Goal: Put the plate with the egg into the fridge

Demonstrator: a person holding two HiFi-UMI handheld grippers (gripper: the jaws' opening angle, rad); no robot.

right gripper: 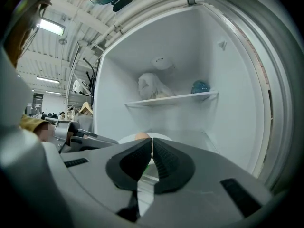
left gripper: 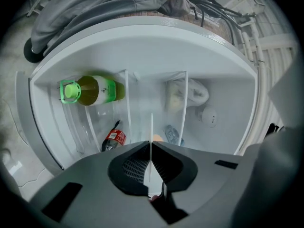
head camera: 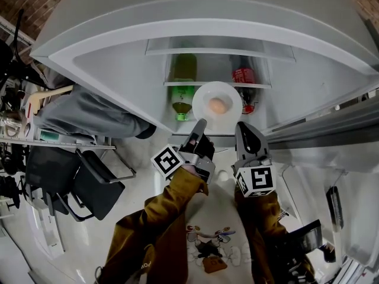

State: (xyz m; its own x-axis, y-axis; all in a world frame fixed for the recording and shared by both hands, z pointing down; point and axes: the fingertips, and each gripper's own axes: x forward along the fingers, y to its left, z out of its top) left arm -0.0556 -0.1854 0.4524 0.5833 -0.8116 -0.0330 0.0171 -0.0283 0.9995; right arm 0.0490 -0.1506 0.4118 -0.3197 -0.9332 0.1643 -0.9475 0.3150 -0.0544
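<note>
Plate (head camera: 202, 97) with egg (head camera: 217, 106) before open fridge (head camera: 308, 81)

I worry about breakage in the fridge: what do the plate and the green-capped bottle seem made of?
The plate: probably glazed white ceramic, possibly melamine; plain white, thin rim, soft sheen. The green-capped bottle: likely clear plastic; its see-through wall shows a yellowish drink, with a green label and screw cap.

One plate (head camera: 203, 93), one egg (head camera: 217, 106), one green bottle (head camera: 182, 96), one red-labelled bottle (head camera: 244, 76), one fridge (head camera: 112, 64)
</note>
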